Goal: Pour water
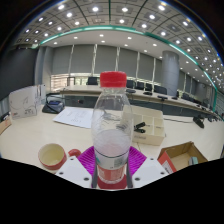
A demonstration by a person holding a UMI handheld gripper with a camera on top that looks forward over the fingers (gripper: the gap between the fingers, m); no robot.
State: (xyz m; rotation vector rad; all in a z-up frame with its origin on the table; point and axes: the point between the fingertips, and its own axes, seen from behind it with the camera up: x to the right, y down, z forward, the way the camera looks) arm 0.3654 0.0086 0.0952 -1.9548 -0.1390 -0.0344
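**Jaws clamped on the water bottle above the counter**

The jaws are closed on a clear plastic bottle (113,125), one finger at either side of its lower body, the magenta pads (88,160) pressing against the plastic. The gripper (112,172) holds the bottle upright, straight ahead of the camera. The bottle has a red screw cap (113,80), which is still on, and a clear, ribbed body. Some water seems to sit in its lower part, though the level is hard to read through the plastic.

Left of the bottle, close by the left finger, a small cup (51,155) with a pale yellow inside stands on the light-coloured counter (40,135), and something red (74,154) shows just beside it. To the right, near the right finger, lies an open cardboard box (183,155) with an orange edge. Behind the bottle on the right is a white block-shaped item (150,128); what it is cannot be told. Farther back on the counter lie sheets of paper (72,117) and a dark device (52,103).

Beyond is a large office room with rows of desks (150,92), windows with blinds and a ceiling dotted with round lights (95,9).
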